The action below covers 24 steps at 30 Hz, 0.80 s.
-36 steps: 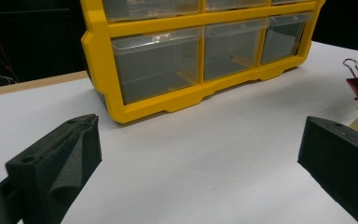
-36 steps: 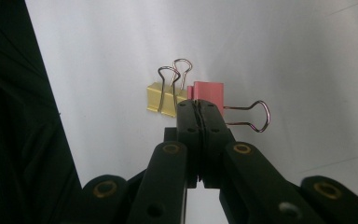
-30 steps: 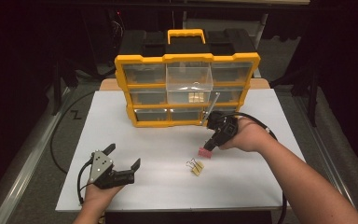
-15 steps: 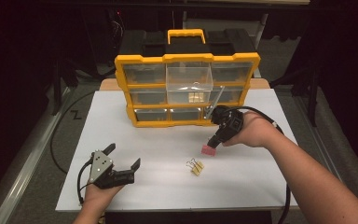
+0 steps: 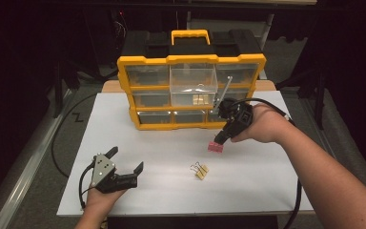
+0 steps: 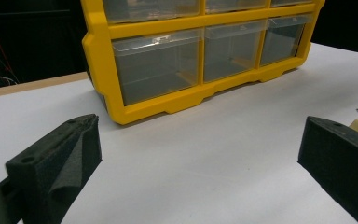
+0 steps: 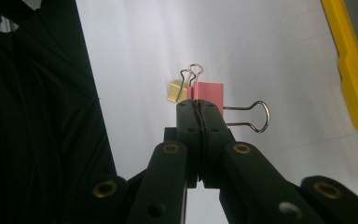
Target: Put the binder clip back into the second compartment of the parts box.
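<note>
White board (image 5: 171, 143) on a wooden tabletop (image 5: 112, 86), wood edge showing at 11 and 1 o'clock. Yellow drawer organizer (image 5: 190, 90) standing at 12 o'clock on the board, clear drawers facing front, one middle drawer (image 5: 193, 85) pulled out. Gold binder clip (image 5: 200, 170) lying flat just past centre toward 5 o'clock, well apart from the organizer. Black cable (image 5: 64, 138) trailing off the 9 o'clock edge.

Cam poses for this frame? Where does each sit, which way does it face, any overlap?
High view: above the person's side, looking forward and down on the table; both forearms enter from below.
Left gripper view: low on the left gripper, facing the organizer; open jaws.
Right gripper view: along the right gripper, shut on the pink clip.
High and right views share the yellow clip.
</note>
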{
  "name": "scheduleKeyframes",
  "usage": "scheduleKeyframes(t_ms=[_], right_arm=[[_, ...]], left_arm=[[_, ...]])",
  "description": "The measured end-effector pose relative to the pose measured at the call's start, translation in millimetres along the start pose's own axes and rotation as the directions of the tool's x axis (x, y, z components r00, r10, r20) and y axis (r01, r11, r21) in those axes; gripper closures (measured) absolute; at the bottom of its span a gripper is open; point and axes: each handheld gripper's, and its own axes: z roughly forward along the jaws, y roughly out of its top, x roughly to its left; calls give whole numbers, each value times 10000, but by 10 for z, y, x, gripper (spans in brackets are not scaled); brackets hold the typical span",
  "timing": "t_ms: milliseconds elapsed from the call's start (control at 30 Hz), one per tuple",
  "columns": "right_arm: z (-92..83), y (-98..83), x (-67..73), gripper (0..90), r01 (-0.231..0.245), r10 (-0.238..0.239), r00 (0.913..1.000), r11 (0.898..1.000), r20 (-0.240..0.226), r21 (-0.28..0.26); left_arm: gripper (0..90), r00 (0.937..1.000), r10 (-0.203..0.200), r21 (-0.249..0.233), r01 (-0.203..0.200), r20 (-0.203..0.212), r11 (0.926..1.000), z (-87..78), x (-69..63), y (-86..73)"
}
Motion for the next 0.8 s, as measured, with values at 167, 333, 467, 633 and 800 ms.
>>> scheduleKeyframes(t_ms=[167, 333, 467, 633, 800], right_arm=[[-97, 13, 9, 900, 31, -32, 10000, 10000, 90, 51], [-207, 26, 3, 900, -83, 83, 9996, 10000, 257, 2], [-275, 50, 16, 900, 37, -35, 9995, 10000, 298, -48], [-373, 90, 49, 900, 10, -8, 9991, 10000, 415, -47], [-462, 117, 78, 900, 33, -28, 9987, 10000, 516, -93]], left_arm=[[3, 10000, 23, 33, -23, 11, 10000, 1, -2, 0], [3, 10000, 18, 44, -18, 4, 10000, 0, 1, -1], [3, 10000, 32, 48, -32, 16, 10000, 1, -2, -1], [3, 10000, 29, 26, -29, 11, 10000, 4, 3, 0], [3, 10000, 45, 28, -45, 3, 10000, 2, 1, 2]])
